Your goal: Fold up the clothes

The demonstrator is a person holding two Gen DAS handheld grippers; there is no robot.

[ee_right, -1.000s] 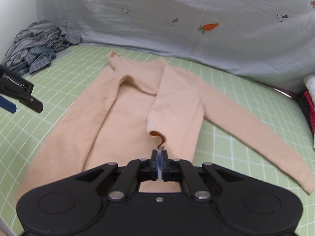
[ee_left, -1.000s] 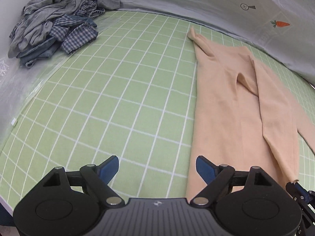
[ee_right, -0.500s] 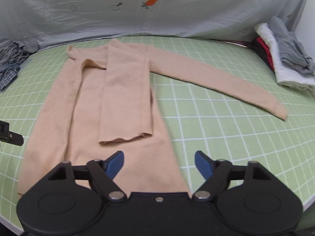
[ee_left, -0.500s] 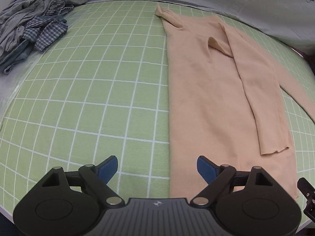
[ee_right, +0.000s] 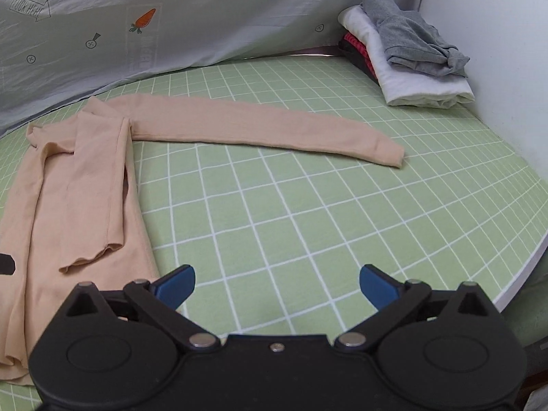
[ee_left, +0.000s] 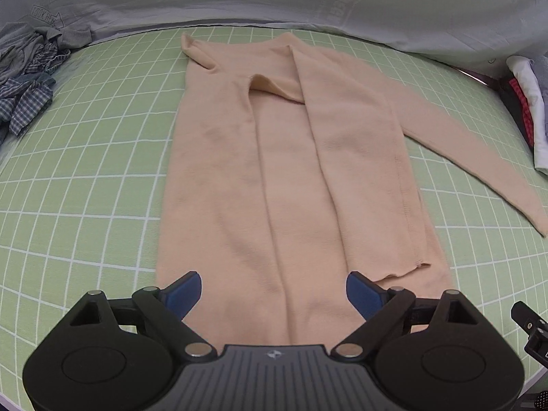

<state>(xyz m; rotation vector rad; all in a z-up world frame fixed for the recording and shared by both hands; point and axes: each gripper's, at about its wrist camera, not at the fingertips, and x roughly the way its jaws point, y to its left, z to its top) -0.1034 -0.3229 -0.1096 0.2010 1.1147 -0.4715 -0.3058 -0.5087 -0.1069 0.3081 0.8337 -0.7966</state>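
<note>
Left gripper (ee_left: 273, 289): we see its blue fingers (ee_left: 183, 289) spread wide apart at the bottom of the left wrist view, holding nothing, over the hem end of the garment.
Right gripper (ee_right: 276, 282): we see its fingers (ee_right: 378, 284) spread wide apart at the bottom of the right wrist view, holding nothing, over bare mat just right of the garment's hem.
Peach top (ee_left: 239, 178): we find it lying flat in the centre of the left wrist view, neck toward the top of the frame, hem toward the bottom.
Folded sleeve (ee_left: 363, 171): we see it laid lengthwise over the body, cuff near the hem, lower right of centre.
Extended sleeve (ee_right: 267, 130): we see it stretched sideways across the mat, from upper left to centre right of the right wrist view.
Green grid mat (ee_right: 308, 212): it lies under the garment.
Unfolded clothes pile (ee_left: 24, 78): upper left of the left wrist view, well apart from the top.
Folded stack (ee_right: 407, 58): upper right of the right wrist view, grey piece on white.
Grey carrot-print sheet (ee_right: 171, 17): it spans the top of both views.
</note>
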